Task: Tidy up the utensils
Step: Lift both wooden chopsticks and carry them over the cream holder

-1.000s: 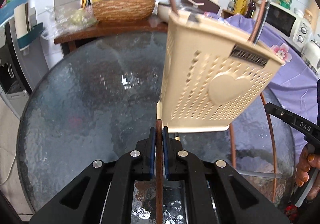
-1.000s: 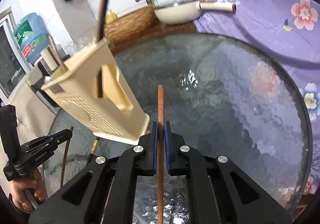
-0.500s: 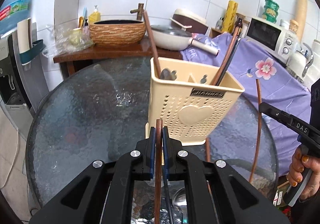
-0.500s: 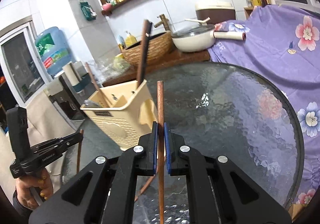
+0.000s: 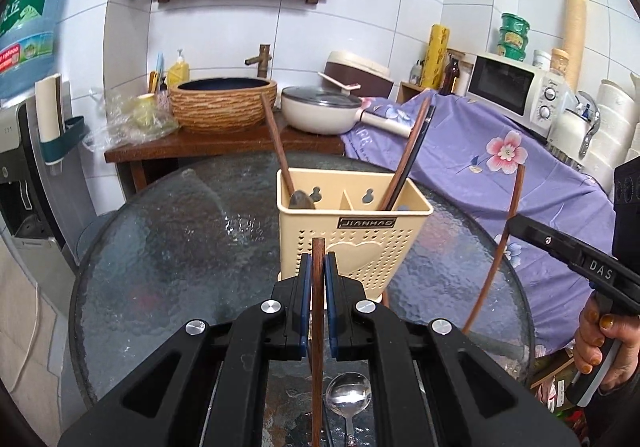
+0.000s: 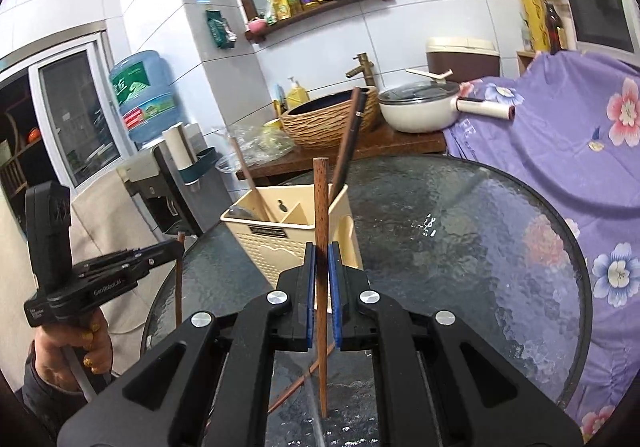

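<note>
A beige perforated utensil holder (image 5: 352, 243) (image 6: 276, 243) stands upright on the round glass table (image 5: 180, 247). A wooden-handled utensil (image 5: 276, 143) leans in its left compartment, and dark chopsticks (image 5: 412, 151) lean in its right one. My left gripper (image 5: 318, 263) is shut on a brown chopstick (image 5: 318, 327), held in front of the holder. My right gripper (image 6: 321, 251) is shut on another wooden chopstick (image 6: 321, 203), to the holder's right. Each gripper also shows in the other's view, chopstick hanging down. A metal spoon (image 5: 347, 399) and a loose chopstick (image 6: 304, 379) lie on the glass.
Behind the table a wooden counter (image 5: 224, 145) carries a woven basin (image 5: 224, 103) and a white pan (image 5: 320, 111). Purple flowered cloth (image 5: 500, 175) covers furniture at the right, with a microwave (image 5: 516, 95) on it. A water dispenser (image 6: 140, 95) stands at the left.
Both grippers have risen and tipped upward, each keeping its chopstick. The holder now looks upright, smaller and lower in both views, and more of the wall shows.
</note>
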A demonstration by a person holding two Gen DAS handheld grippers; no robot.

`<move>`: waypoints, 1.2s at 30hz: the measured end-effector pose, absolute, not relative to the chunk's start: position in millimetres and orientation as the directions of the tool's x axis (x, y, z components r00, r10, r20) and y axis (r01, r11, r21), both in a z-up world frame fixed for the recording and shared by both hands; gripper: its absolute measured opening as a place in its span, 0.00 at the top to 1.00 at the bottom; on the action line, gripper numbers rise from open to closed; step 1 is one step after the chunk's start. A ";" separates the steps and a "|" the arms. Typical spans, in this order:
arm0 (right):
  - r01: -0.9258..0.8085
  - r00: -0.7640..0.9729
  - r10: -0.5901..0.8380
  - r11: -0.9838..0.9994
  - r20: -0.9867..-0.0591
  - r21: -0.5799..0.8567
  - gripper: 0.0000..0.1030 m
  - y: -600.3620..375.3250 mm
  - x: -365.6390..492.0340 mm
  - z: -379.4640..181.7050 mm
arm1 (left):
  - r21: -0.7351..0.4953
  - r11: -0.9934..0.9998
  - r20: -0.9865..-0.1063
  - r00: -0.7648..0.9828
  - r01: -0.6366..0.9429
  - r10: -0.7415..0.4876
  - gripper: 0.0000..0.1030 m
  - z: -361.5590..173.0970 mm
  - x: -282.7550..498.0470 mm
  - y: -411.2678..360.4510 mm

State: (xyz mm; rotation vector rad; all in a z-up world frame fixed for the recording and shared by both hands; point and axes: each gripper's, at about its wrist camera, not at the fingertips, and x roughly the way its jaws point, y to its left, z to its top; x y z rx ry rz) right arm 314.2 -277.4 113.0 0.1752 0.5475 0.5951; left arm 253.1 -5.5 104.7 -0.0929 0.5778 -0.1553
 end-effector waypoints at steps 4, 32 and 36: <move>-0.508 0.686 0.589 0.808 -0.426 0.299 0.93 -275.2 304.2 123.2 | -0.121 0.984 -0.516 0.838 0.132 -0.176 0.94 115.2 244.1 -5.1; -0.603 0.644 0.649 0.757 -0.405 0.253 0.93 -251.5 303.4 187.2 | -0.124 0.978 -0.404 0.891 0.170 -0.206 0.94 183.0 228.7 1.5; -0.609 0.645 0.656 0.751 -0.392 0.254 0.93 -250.2 308.0 202.3 | -0.141 0.972 -0.379 0.896 0.189 -0.229 0.94 202.9 232.0 2.8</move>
